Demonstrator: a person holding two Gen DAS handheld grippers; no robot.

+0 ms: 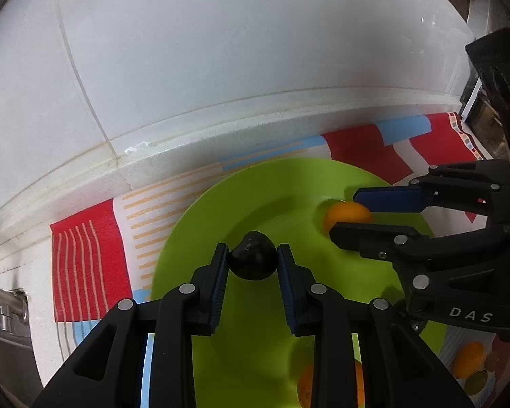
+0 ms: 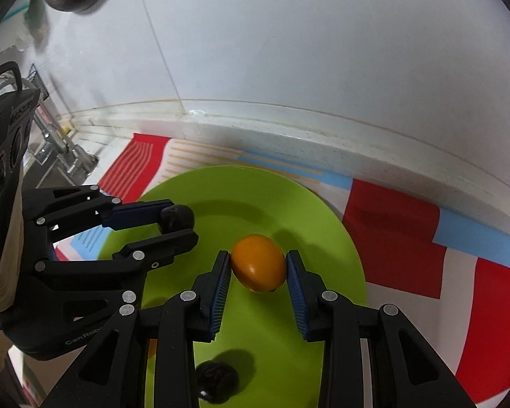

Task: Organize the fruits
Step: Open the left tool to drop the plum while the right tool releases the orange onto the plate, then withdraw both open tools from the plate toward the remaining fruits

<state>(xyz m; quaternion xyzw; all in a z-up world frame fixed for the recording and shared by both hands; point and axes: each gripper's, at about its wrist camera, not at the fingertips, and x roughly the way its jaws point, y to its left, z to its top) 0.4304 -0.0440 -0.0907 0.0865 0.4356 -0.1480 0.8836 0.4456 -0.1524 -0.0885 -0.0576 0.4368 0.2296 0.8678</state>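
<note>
My left gripper (image 1: 253,261) pinched the dark fruit (image 1: 253,260), my right gripper (image 2: 258,268) pinched the orange fruit (image 2: 259,263); both hung directly above the green plate (image 1: 255,323), which lay straight below them.

The right gripper (image 2: 258,265) clamps an orange fruit (image 2: 259,263) over the green plate (image 2: 323,224). Beside it, the left gripper (image 2: 183,226) grips a dark fruit (image 2: 177,217) near the plate's left edge.

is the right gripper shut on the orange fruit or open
Shut on it. In the right wrist view the right gripper's blue pads press both sides of the orange fruit, held over the green plate.
</note>
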